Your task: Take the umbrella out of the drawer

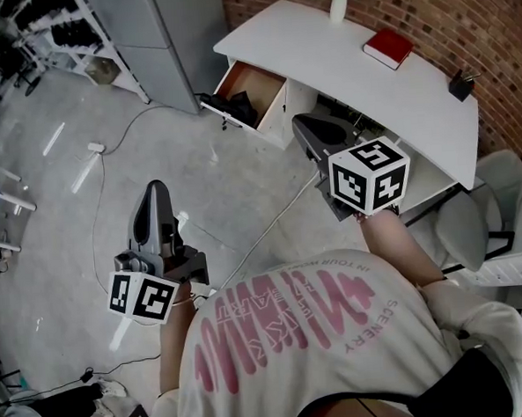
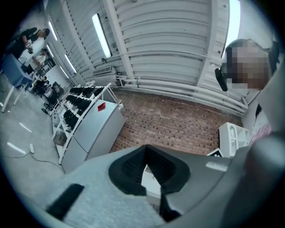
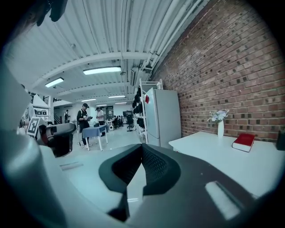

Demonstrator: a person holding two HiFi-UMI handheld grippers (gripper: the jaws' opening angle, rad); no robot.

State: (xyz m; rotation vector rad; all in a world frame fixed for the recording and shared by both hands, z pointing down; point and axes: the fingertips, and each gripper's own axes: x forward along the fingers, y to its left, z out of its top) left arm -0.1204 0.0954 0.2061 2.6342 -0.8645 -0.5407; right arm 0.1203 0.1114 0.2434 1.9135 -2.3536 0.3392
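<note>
Grey floor spreads under us, and a red brick wall stands behind a white desk point(image 1: 322, 58); the desk's drawer point(image 1: 255, 78) is pulled open; a dark thing lies inside it, which looks like the umbrella point(image 1: 240, 105); neither gripper is near it. On the desk sit a red book point(image 1: 387, 47) and a vase point(image 1: 338, 6) with flowers; we see no words on the book. A grey fridge point(image 1: 167, 41) stands beside the desk; its small red label point(image 2: 101, 106) is too tiny to read. Our left gripper point(image 1: 157, 187) is out over the floor, well apart from the drawer; its jaws are pressed together at the tips and have nothing in them. Our right gripper point(image 1: 300, 121) is closer to the desk; its jaws are closed tight too, with nothing between them. Both cubes have black and white squares but no words. On our shirt point(image 1: 339, 331) we can read "SCENERY" and "IN YOUR"; the big pink letters are too hard to make out.
</note>
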